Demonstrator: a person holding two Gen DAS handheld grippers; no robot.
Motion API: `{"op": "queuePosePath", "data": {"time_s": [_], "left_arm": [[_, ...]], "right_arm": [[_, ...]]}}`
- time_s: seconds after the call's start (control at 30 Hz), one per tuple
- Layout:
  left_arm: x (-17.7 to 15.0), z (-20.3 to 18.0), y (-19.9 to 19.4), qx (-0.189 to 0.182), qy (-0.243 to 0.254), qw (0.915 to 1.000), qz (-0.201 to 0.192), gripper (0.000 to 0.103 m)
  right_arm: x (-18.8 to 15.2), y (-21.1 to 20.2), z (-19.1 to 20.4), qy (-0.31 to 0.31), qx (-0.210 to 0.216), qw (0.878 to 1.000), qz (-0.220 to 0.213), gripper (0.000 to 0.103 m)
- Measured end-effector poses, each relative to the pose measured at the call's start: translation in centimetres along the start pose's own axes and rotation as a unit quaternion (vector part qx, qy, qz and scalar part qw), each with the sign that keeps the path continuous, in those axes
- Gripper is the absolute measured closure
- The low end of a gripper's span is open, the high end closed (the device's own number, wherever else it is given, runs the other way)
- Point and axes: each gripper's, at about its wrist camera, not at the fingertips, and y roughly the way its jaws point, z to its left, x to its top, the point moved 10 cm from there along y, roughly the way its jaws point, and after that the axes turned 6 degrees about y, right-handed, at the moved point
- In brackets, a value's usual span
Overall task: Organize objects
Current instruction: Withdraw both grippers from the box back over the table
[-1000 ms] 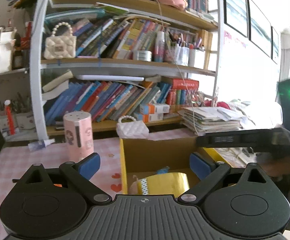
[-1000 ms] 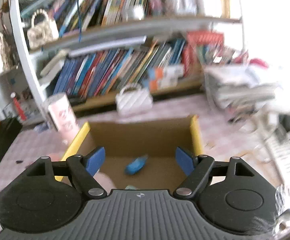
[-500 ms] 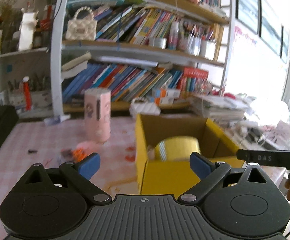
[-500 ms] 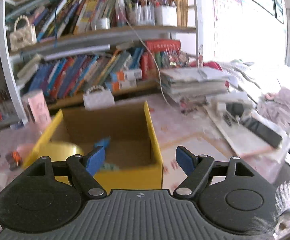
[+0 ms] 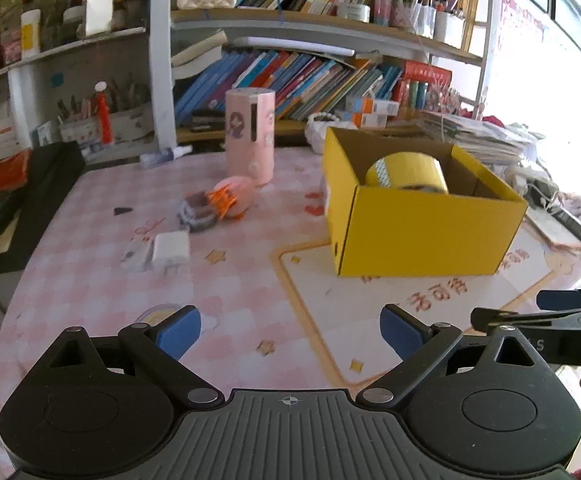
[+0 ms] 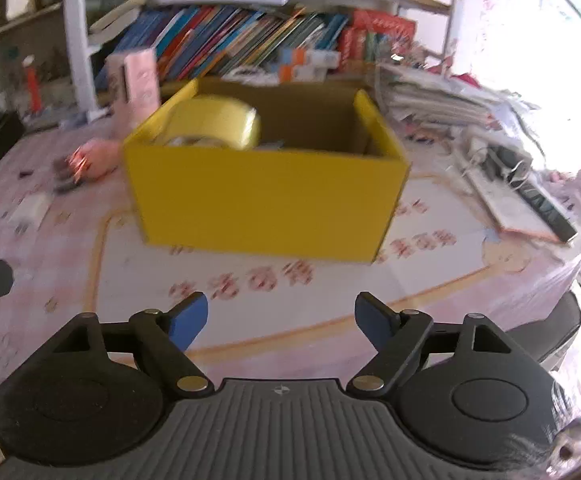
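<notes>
Both of my tongs stand with their blue pads wide apart and nothing between them: the left gripper and the right gripper hover low over the pink checked tablecloth, on the near side of the yellow cardboard box. What is left to tidy lies ahead and to the left of my left tongs, so that arm is the nearer one: a white charger block, long axis running roughly away from me, and beyond it a small grey-and-orange toy touching a pink round thing (too blurred to name better). The box sits to the right of these, well apart from them, with a yellow tape roll already inside, leaning against its left wall. I judge the charger the likelier next pick.
</notes>
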Motion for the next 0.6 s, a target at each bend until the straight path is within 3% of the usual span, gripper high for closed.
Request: {"op": "queuePosePath", "data": {"time_s": [0.6], "left_arm": [[-3.5,2.2,-3.1,0.0,0.003,0.9998,0.019,0.005]], "right_arm": [[-4.8,-2.3,4.6,-0.023,0.023,0.999,0.037,0.018]]}}
